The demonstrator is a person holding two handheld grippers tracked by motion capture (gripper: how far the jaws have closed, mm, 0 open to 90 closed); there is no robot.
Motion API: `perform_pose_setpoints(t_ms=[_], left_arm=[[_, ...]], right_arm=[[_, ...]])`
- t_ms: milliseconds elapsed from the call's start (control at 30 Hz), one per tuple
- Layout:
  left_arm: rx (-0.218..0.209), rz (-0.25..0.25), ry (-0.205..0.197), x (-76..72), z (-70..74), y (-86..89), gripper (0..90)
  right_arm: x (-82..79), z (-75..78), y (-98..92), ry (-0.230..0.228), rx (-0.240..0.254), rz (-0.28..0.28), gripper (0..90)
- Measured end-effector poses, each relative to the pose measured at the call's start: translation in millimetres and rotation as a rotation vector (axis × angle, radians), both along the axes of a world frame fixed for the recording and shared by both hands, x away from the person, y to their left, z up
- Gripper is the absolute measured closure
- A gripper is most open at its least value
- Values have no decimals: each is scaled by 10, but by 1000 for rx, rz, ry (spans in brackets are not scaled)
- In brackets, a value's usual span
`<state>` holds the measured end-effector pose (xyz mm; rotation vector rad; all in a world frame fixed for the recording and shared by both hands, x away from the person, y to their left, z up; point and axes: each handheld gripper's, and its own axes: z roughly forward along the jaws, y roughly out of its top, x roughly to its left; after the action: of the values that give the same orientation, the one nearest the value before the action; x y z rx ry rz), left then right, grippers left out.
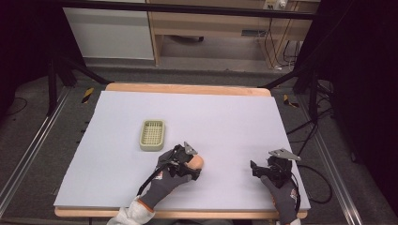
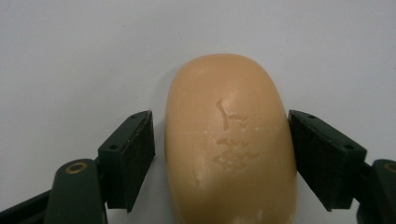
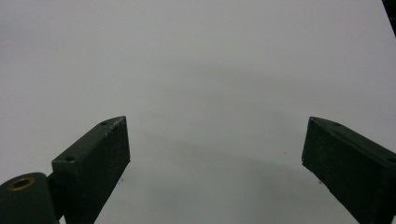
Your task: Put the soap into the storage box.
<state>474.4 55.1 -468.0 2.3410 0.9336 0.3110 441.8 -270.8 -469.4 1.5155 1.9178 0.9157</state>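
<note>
The left gripper (image 2: pixel 219 140) is straddling the peach soap bar (image 2: pixel 231 140), its jaws apart or barely touching, and should be closing evenly across the bar's middle before lifting toward the soap dish (image 1: pixel 152 135) at far left.

Raised marks are pressed into the top of the soap (image 2: pixel 231 140), but they are too worn to be read. No other lettering can be made out.

Even overhead light brightens the counter (image 1: pixel 225 122) while the room's edges sink into dark; shadows stay soft, and the close gripper views look slightly grainy.
</note>
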Motion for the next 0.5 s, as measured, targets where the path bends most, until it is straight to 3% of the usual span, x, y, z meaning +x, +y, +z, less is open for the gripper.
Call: perform_pose_setpoints(t_ms=[500], left_arm=[[13,2,-8,-25,-17,-25,308]], right_arm=[[0,-3,-2,2,0,0,80]])
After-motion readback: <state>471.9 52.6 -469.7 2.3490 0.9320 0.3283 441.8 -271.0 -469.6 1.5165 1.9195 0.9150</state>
